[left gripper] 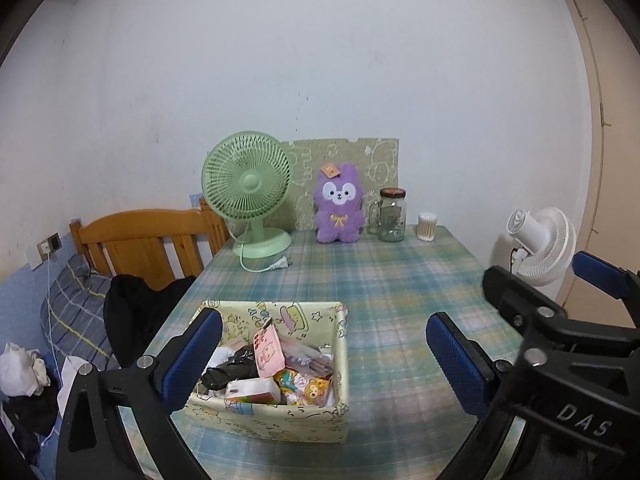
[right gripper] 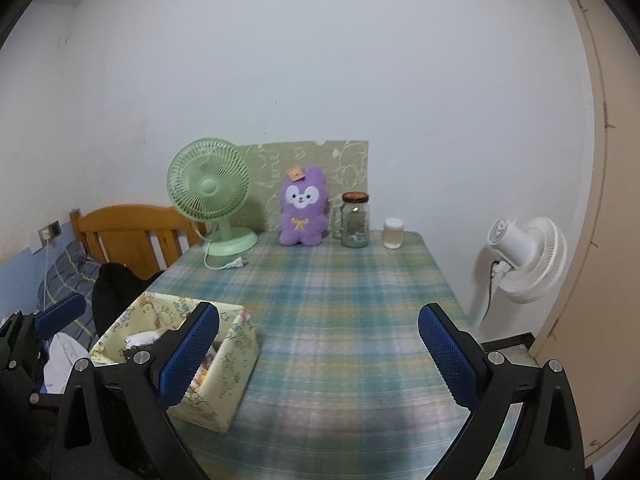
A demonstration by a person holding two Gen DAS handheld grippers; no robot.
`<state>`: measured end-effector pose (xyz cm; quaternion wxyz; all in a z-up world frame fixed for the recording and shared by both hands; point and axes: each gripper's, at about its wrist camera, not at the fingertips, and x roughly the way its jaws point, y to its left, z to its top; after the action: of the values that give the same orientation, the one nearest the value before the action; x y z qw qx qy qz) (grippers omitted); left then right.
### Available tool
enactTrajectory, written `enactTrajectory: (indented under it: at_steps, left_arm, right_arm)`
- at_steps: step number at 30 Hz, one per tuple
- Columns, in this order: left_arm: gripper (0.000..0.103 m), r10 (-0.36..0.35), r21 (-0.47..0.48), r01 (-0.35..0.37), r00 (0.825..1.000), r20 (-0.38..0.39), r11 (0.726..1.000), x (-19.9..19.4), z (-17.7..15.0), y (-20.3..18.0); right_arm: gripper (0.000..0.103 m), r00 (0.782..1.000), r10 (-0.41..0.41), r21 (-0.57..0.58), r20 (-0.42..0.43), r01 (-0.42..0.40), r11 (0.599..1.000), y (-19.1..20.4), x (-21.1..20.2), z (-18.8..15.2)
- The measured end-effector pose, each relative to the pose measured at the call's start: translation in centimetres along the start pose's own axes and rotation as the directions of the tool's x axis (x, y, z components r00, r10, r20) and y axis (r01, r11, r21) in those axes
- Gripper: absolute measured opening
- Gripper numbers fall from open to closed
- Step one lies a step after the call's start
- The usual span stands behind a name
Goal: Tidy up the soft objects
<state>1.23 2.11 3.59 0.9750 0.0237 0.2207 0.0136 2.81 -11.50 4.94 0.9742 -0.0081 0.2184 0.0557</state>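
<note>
A purple plush bunny (left gripper: 339,204) (right gripper: 303,208) sits upright at the back of the plaid table, against a patterned board. A pale yellow cartoon-print box (left gripper: 280,420) (right gripper: 224,384) stands near the front left, holding several packets, stickers and a dark crumpled item. My left gripper (left gripper: 320,332) is open above the box's right half, with nothing between its blue pads. My right gripper (right gripper: 319,320) is open over bare tablecloth to the right of the box and holds nothing. It also shows at the right edge of the left wrist view.
A green desk fan (left gripper: 248,184) with a loose plug stands left of the plush. A glass jar (left gripper: 392,216) and a cotton swab tub (left gripper: 427,227) stand to its right. A white fan (left gripper: 540,244) is beyond the table's right edge. A wooden headboard (left gripper: 148,240), pillow and dark clothing lie left.
</note>
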Motion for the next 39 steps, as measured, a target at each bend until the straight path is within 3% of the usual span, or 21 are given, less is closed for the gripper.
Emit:
enactTrajectory:
  at_steps: [15,39]
  left_arm:
    - [0.103,0.005,-0.008,-0.005,0.999,0.043,1.0,-2.0,0.5,-1.2]
    - [0.103,-0.002,-0.044,0.004,0.999,0.041,0.999,-1.3,-0.2,-1.2]
  right_arm:
    - [0.101,0.995,-0.057,0.062,0.077,0.052,0.997,-4.4,-3.7,-0.4]
    - [0.101,0.992,-0.092,0.041,0.085,0.089,0.995,-5.0,-3.4,-0.7]
